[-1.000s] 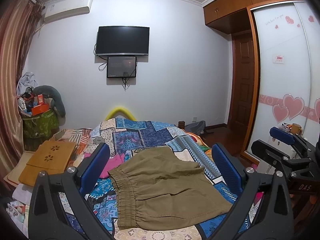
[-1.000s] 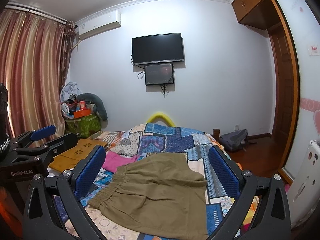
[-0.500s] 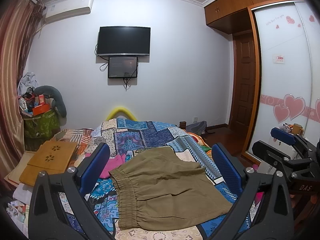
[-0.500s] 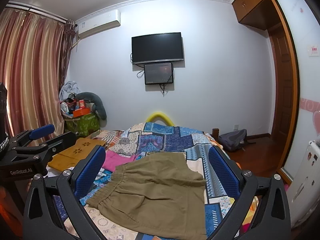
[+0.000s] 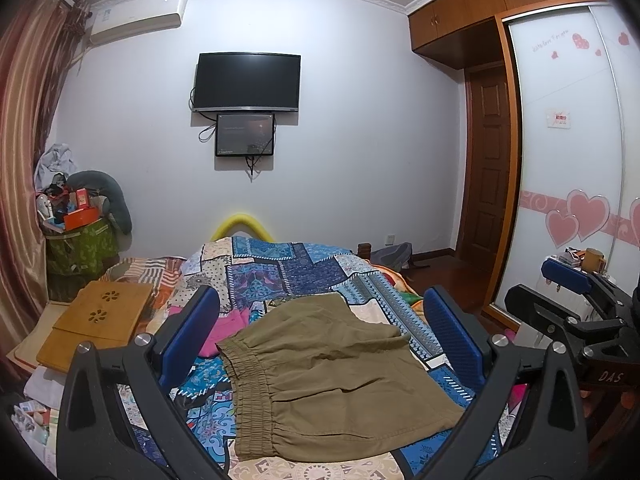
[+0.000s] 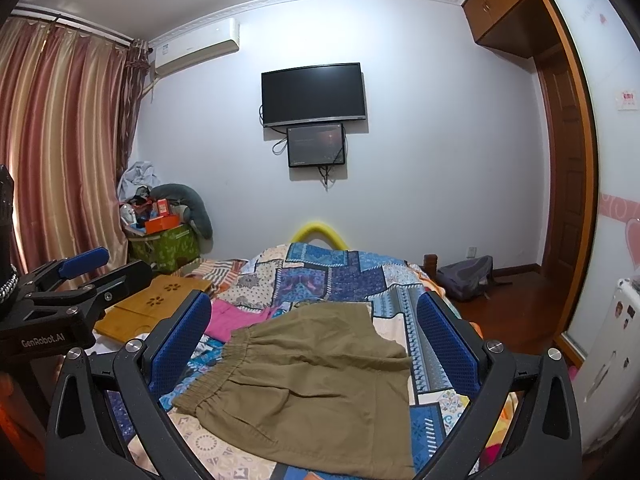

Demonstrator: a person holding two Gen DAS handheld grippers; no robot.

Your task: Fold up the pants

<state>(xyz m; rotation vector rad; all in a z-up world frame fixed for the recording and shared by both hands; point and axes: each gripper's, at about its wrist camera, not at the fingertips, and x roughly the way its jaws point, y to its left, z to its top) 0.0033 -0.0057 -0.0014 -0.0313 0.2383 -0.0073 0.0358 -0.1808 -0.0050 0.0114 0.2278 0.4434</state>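
Olive pants (image 5: 332, 376) lie flat on the bed (image 5: 288, 268), unmoved over the last second; left gripper (image 5: 320, 344) and right gripper (image 6: 314, 348) hover, fingers wide and empty, folding not begun.

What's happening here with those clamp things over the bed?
A person is holding a two-finger claw in each hand, about to fold the olive pants spread on the patchwork bedspread. The left claw and the right claw both hover open above the pants, touching nothing. The pants lie flat, waistband toward the left, no fold started yet.
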